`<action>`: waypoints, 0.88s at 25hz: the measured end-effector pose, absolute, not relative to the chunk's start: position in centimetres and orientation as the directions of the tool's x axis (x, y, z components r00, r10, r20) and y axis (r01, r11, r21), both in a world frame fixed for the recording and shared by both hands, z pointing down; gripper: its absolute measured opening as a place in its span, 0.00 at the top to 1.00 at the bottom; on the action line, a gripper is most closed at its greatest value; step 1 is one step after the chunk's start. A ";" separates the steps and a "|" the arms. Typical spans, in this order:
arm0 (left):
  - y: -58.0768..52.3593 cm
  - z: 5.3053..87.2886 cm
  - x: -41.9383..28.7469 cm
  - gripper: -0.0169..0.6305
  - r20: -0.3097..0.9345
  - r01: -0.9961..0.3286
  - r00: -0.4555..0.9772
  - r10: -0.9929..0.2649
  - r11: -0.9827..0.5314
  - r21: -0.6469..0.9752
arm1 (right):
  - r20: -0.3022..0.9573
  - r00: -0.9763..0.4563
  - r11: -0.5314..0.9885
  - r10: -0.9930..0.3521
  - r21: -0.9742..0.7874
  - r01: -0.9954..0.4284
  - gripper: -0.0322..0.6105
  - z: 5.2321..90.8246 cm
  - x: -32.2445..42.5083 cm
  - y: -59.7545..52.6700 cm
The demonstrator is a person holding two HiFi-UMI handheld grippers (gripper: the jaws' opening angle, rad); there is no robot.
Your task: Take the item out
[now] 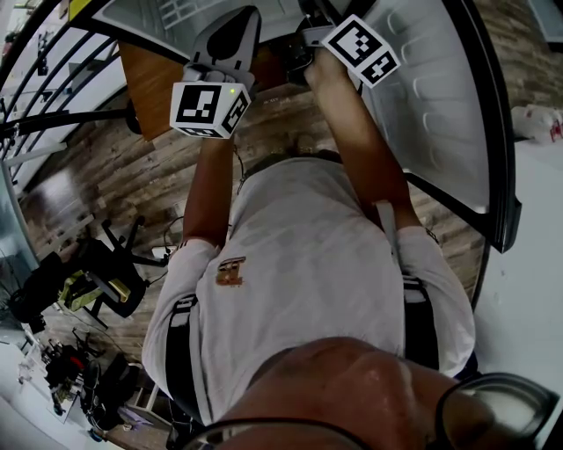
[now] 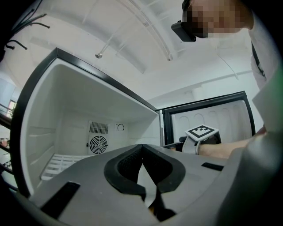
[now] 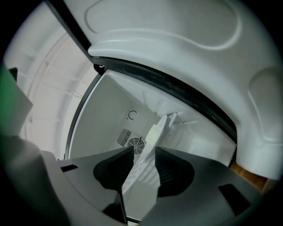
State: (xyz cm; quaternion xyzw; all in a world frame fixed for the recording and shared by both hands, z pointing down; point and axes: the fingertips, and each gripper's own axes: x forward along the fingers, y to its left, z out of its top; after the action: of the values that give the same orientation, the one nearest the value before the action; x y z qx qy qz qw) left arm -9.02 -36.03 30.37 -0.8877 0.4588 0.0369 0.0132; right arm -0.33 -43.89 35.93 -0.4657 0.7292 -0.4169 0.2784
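I see no loose item in any view. An open white fridge compartment [image 2: 57, 110] holds only a wire shelf [image 2: 59, 164] and a round fan grille [image 2: 97, 144] on its back wall. My left gripper [image 2: 142, 149] points into it, jaws shut with the tips touching and nothing between them. My right gripper [image 3: 144, 152] is open; through the gap show the wire shelf [image 3: 141, 170] and the fan grille [image 3: 135, 143], with nothing held. In the head view both grippers, left [image 1: 233, 26] and right [image 1: 312, 39], reach up toward the fridge, their fingertips hidden.
The fridge door [image 1: 440, 114] stands open at the right, its moulded white liner [image 3: 177, 35] close over the right gripper. The floor [image 1: 106, 167] is wood plank. A black chair [image 1: 110, 272] and cluttered gear [image 1: 70, 369] sit at the lower left.
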 end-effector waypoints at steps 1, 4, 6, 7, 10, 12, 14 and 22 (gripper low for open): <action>-36.0 30.4 -9.1 0.95 -0.077 -0.816 0.576 -0.814 -0.578 0.010 | -0.018 -0.406 0.204 -0.914 -0.885 -0.419 0.74 36.2 -0.3 -44.1; -36.0 30.4 -9.3 0.95 -0.077 -0.818 0.573 -0.816 -0.575 0.010 | -0.023 -0.392 0.170 -0.920 -0.923 -0.344 0.72 36.8 0.0 -44.7; -35.9 30.5 -9.4 0.95 -0.077 -0.819 0.572 -0.817 -0.574 0.010 | -0.024 -0.382 0.143 -0.924 -0.947 -0.287 0.71 37.3 0.2 -45.1; -36.0 30.6 -9.4 0.95 -0.076 -0.819 0.571 -0.817 -0.573 0.010 | -0.023 -0.377 0.130 -0.926 -0.956 -0.262 0.71 37.4 0.2 -45.3; -36.0 30.7 -9.6 0.95 -0.074 -0.821 0.569 -0.819 -0.571 0.012 | -0.022 -0.360 0.107 -0.933 -0.970 -0.218 0.71 37.7 0.4 -45.9; -36.1 30.8 -9.7 0.95 -0.073 -0.823 0.566 -0.821 -0.568 0.014 | -0.021 -0.351 0.095 -0.936 -0.976 -0.195 0.71 38.0 0.4 -46.3; -36.2 31.0 -9.9 0.95 -0.071 -0.824 0.564 -0.823 -0.566 0.014 | -0.015 -0.348 0.079 -0.937 -0.982 -0.169 0.71 38.4 0.3 -46.6; -36.4 31.8 -10.2 0.95 -0.059 -0.829 0.557 -0.829 -0.559 0.022 | -0.002 -0.342 0.050 -0.940 -0.990 -0.132 0.71 39.2 0.3 -47.4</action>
State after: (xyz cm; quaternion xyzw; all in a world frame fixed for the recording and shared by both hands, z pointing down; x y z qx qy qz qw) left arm -10.15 -36.35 31.80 -0.8822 0.4698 0.0313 0.0039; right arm 0.25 -47.42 39.21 -0.4328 0.6191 -0.5363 0.3766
